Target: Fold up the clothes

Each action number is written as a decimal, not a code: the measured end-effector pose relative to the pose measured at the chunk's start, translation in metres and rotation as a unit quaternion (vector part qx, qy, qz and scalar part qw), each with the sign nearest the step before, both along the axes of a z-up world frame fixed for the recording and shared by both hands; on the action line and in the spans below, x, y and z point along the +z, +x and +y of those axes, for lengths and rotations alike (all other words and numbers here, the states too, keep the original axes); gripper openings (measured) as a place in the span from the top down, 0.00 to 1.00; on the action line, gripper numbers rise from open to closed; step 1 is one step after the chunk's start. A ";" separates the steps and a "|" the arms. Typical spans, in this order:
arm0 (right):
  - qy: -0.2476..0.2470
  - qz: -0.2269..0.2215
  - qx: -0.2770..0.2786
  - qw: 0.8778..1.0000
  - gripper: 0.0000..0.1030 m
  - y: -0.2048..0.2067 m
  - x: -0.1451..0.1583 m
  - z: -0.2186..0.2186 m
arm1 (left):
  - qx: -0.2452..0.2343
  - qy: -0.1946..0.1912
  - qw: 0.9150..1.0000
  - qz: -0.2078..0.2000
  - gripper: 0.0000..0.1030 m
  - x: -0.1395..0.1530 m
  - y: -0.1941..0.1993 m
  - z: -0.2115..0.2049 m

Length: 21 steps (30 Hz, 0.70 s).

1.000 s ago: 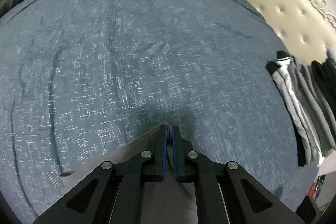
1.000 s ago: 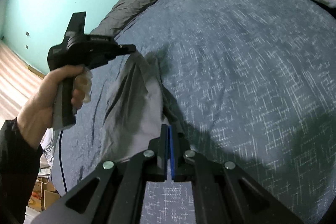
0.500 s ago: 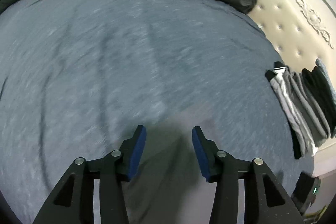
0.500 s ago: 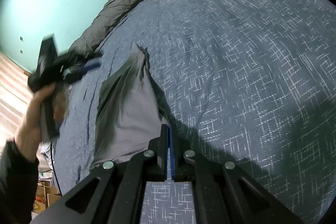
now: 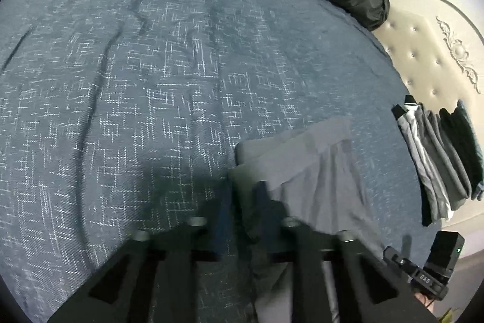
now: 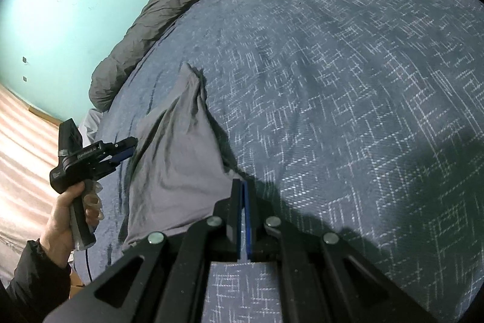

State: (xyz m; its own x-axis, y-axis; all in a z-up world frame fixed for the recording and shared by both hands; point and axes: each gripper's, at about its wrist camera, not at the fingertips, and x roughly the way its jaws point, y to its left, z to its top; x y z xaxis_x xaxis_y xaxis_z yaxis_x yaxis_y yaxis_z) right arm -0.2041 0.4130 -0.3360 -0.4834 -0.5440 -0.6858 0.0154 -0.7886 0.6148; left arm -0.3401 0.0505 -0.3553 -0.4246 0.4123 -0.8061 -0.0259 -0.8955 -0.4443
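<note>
While the right gripper [image 6: 242, 186] stayed pressed shut on the grey garment [image 6: 178, 159], the left gripper [image 5: 242, 202] — blurred — had just been closing on its edge.

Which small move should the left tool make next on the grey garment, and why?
Probably raise the left tool a little to start the fold. Its jaws have just been closing with an edge of the grey garment between them, and the right tool is shut on the near corner, so the cloth seems held at two points.
</note>
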 end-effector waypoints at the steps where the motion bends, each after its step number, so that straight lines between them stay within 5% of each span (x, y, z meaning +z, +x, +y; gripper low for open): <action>1: 0.000 0.000 0.000 1.000 0.99 0.000 0.000 0.000 | 0.001 0.005 1.000 0.002 0.93 0.001 -0.001 -0.002; 21: 0.004 -0.005 -0.004 1.000 0.99 0.002 -0.003 0.004 | 0.046 0.018 0.999 -0.014 0.96 -0.005 -0.044 -0.023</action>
State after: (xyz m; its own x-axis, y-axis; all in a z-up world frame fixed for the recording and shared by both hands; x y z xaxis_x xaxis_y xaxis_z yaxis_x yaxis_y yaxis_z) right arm -0.2017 0.4174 -0.3394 -0.4809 -0.5347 -0.6948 0.0034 -0.7936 0.6084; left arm -0.3845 0.0280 -0.3606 -0.4401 0.4017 -0.8031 0.0683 -0.8768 -0.4760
